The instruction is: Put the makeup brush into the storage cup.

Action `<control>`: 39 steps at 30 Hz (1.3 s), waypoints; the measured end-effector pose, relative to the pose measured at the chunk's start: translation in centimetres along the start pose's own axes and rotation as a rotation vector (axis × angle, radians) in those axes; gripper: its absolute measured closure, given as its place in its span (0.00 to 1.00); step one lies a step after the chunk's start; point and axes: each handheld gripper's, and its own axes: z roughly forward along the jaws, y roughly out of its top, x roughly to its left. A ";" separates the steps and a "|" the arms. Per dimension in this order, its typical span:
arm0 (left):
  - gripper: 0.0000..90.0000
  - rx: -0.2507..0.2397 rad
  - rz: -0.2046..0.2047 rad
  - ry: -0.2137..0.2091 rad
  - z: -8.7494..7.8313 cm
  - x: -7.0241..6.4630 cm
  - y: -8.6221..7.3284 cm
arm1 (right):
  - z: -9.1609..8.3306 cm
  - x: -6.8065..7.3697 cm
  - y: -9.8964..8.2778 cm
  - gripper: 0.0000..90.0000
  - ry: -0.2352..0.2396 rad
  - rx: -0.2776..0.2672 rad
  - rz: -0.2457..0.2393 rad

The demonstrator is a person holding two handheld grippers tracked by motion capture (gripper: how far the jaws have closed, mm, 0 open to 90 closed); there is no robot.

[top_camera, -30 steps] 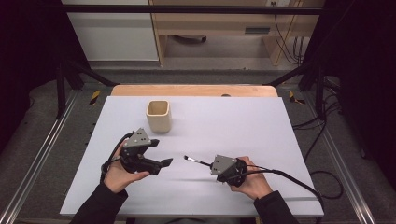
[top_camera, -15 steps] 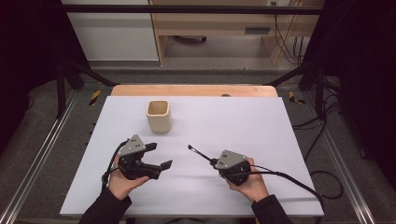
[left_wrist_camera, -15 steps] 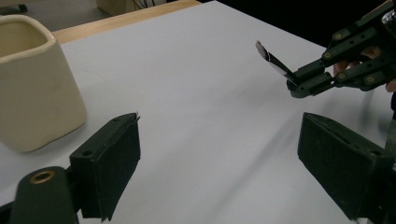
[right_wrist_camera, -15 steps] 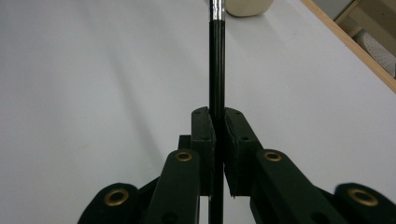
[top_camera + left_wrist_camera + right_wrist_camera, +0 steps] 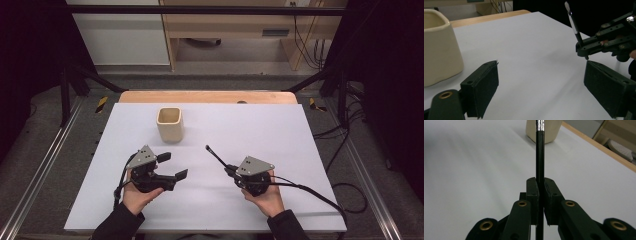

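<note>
My right gripper [image 5: 231, 170] is clamped on a thin black pen [image 5: 216, 156], which juts up toward the cream cup [image 5: 169, 123] standing farther back on the white table [image 5: 280, 135]. My left gripper [image 5: 172, 166] has just been opening; its jaws stand wide with nothing between them.

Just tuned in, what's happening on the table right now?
A person holds a claw in each hand over the white table. The right claw is shut on a thin black pen, angled toward the cream cup. The left claw is open with nothing between its jaws, having just opened wider.
</note>
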 end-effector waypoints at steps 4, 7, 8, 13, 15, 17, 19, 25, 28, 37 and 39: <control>0.14 -0.028 -0.004 -0.014 0.2 -0.2 0.5 | 0.0 0.0 0.1 0.93 -0.005 -0.024 0.019; 0.13 -0.044 -0.001 -0.022 0.4 -0.3 1.2 | 0.0 -0.1 0.2 0.93 0.007 -0.035 0.034; 0.13 -0.051 0.000 -0.024 0.4 -0.3 1.4 | 0.0 -0.1 0.2 0.93 0.009 -0.039 0.039; 0.13 -0.077 0.001 -0.038 1.0 -0.7 2.4 | -0.2 -0.1 0.4 0.93 0.015 -0.063 0.055; 0.13 -0.083 0.004 -0.043 1.3 -0.9 2.6 | -0.3 -0.2 0.5 0.93 0.016 -0.074 0.065; 0.13 -0.092 0.002 -0.052 1.6 -1.2 2.9 | -0.4 -0.2 0.5 0.93 0.014 -0.086 0.070; 0.13 -0.097 0.000 -0.059 1.9 -1.5 3.0 | -0.4 -0.2 0.6 0.93 0.010 -0.098 0.077; 0.14 -0.106 -0.003 -0.072 2.8 -2.0 3.3 | -0.5 -0.2 0.7 0.93 0.013 -0.119 0.098; 0.15 -0.115 -0.008 -0.078 3.2 -2.2 3.5 | -0.4 -0.2 0.7 0.93 0.012 -0.121 0.101; 0.19 -0.125 -0.015 -0.101 4.5 -3.0 3.9 | -0.3 -0.2 0.7 0.93 0.017 -0.131 0.111; 0.20 -0.124 -0.017 -0.105 4.8 -3.1 3.9 | -0.3 -0.1 0.7 0.93 0.018 -0.134 0.112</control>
